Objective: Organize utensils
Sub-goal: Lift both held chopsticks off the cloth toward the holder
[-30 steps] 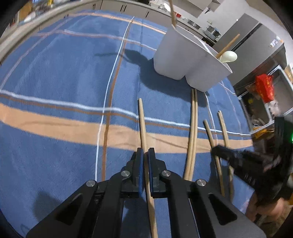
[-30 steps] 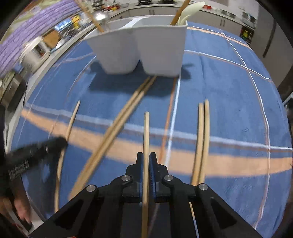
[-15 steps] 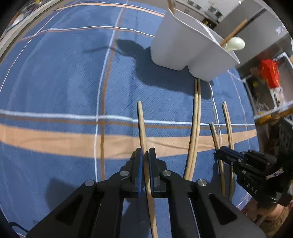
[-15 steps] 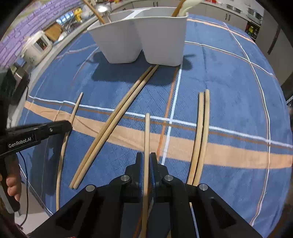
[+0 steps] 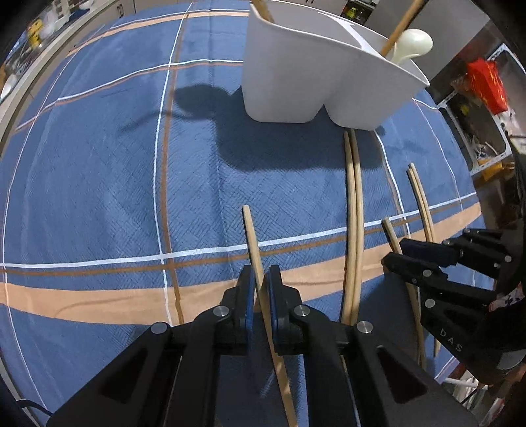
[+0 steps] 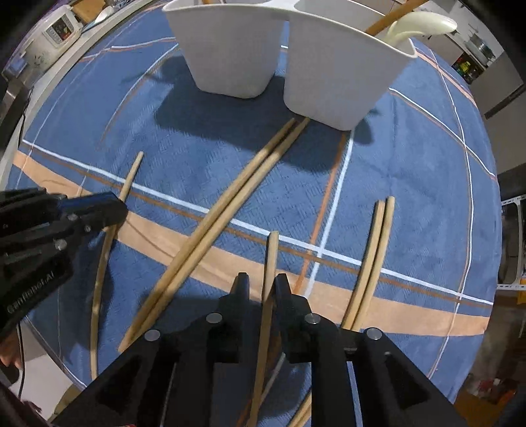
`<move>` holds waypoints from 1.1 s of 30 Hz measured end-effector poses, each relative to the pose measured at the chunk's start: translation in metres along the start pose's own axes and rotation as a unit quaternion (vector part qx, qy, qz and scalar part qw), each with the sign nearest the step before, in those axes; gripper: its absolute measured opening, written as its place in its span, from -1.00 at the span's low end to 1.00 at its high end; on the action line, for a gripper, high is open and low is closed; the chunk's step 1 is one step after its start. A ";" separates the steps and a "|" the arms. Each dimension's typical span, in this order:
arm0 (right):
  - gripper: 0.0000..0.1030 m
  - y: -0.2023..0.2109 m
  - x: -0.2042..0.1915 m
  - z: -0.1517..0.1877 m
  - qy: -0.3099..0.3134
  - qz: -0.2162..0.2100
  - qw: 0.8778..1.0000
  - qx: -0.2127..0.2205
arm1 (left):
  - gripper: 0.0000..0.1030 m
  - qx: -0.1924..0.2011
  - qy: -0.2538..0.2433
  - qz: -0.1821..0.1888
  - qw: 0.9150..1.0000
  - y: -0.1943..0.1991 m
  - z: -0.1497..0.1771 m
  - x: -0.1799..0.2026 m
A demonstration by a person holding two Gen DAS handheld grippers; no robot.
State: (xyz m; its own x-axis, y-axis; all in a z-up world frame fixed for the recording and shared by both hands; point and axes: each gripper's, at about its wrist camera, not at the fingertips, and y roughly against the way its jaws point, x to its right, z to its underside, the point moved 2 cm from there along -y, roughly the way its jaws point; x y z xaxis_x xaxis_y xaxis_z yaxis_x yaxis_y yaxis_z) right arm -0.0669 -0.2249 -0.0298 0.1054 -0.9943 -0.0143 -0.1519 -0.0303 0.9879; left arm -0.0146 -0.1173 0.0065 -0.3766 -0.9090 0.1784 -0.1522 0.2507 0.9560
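My left gripper [image 5: 259, 279] is shut on a wooden chopstick [image 5: 251, 233] and holds it above the blue cloth. My right gripper [image 6: 262, 284] has its jaws a little apart around another wooden chopstick [image 6: 271, 256], which lies loose between them. The white two-compartment utensil holder [image 5: 296, 82] stands ahead; it also shows in the right wrist view [image 6: 332, 78], with a white spoon [image 6: 424, 26] and a wooden handle in it. One chopstick pair [image 6: 230, 210] lies diagonally below the holder. Another pair [image 6: 374, 249] lies to the right.
A blue plaid tablecloth [image 5: 98, 164] covers the table. The right gripper shows at the right of the left wrist view [image 5: 394, 259]; the left gripper shows at the left of the right wrist view [image 6: 118, 207]. A rice cooker [image 6: 52, 33] stands on the far counter.
Both grippers have moved closer to the holder with their chopsticks. The right gripper's jaws have parted slightly around its chopstick. The left gripper stays shut.
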 end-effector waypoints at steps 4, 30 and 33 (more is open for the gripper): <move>-0.65 0.001 -0.011 0.006 -0.004 0.004 0.999 0.047 | -0.87 0.026 -0.017 -0.024 0.999 0.002 0.008 0.011; -0.86 0.116 0.020 0.108 -0.111 -0.124 0.946 0.277 | -0.90 0.239 0.034 -0.003 0.970 0.123 0.087 0.013; -0.86 0.130 0.017 0.120 -0.106 -0.112 0.942 0.296 | -0.90 0.258 0.031 -0.009 0.965 0.135 0.097 0.012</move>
State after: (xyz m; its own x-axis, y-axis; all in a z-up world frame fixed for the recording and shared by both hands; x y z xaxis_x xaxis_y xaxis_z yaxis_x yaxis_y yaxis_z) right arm -0.2027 -0.2575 0.0799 0.0113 -0.9521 -0.3055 -0.6782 -0.2317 0.6974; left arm -0.1281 -0.0625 0.1154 -0.3163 -0.9290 0.1919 -0.5999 0.3526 0.7182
